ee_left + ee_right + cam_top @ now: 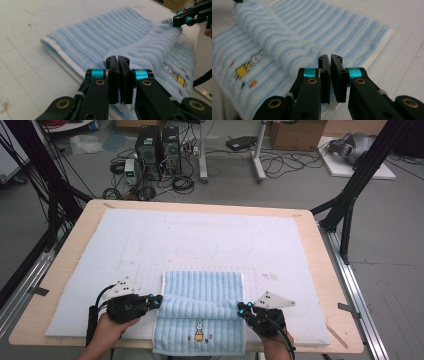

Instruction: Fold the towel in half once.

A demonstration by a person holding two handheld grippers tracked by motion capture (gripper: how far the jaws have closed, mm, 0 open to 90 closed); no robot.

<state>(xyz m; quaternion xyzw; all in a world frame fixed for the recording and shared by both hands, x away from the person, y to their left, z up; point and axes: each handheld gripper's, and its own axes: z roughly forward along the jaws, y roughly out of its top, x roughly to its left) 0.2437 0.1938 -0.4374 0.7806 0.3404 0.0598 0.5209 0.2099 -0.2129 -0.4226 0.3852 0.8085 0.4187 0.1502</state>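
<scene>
So this was mid-fold: the left tongs (pixel 156 301) and right tongs (pixel 241 309) were each clamped on a side edge of the striped blue towel (pixel 202 290) at the tabletop's (pixel 320 245) near edge, and next they'd probably need to carry that raised fold evenly across the towel.

Ribbed soft terry towel (pixel 202 295); matt white padding (pixel 200 237); pale wooden table (pixel 325 285)
</scene>
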